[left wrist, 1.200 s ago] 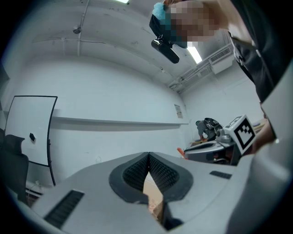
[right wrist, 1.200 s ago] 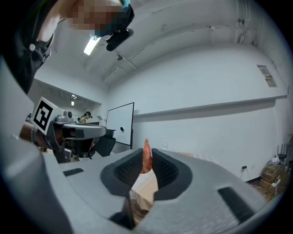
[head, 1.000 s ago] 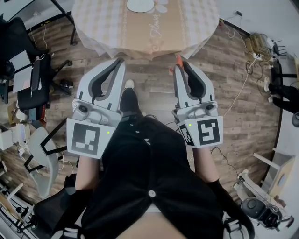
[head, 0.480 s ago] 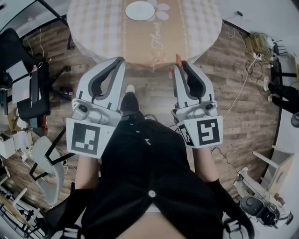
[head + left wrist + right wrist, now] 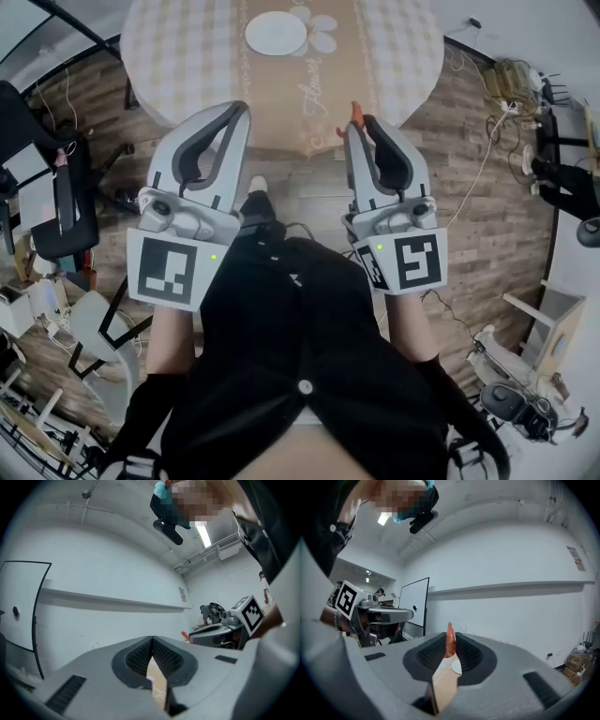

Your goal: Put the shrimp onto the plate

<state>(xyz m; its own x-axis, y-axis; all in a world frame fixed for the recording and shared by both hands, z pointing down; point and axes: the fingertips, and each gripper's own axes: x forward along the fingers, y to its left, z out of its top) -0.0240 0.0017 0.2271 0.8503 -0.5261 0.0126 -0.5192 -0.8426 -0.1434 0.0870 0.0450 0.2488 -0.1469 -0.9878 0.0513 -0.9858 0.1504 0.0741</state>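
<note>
While the shrimp (image 5: 353, 114) is pinched at the very tips of your right gripper (image 5: 358, 127), it is off the table and not yet on the plate (image 5: 276, 34). Its orange body stands out past the jaws, with its long axis running the same way they point, toward the far side of the table. In the right gripper view the jaws are nearly together, with only the shrimp (image 5: 450, 641) between their ribbed pads. The plate (image 5: 456, 667) shows as a small white patch low in the gap behind it.

From your head view, the plate lies ahead of the shrimp and off to its left, well apart from it and near the far part of the round table (image 5: 187, 47). You need to carry it forward and leftward, then lower it. Your left gripper (image 5: 239, 111) has its jaws closed on nothing. Its tips sit somewhat nearer the plate's line than the right one's do, but it has no part in this step.

A tan runner (image 5: 328, 94) crosses the checked cloth, and the plate rests on it. It has pale flower shapes beside the plate and a line of script that may read "Flower", though it is too small to be sure. Each gripper cube shows only a square black-and-white marker, with no readable words.
</note>
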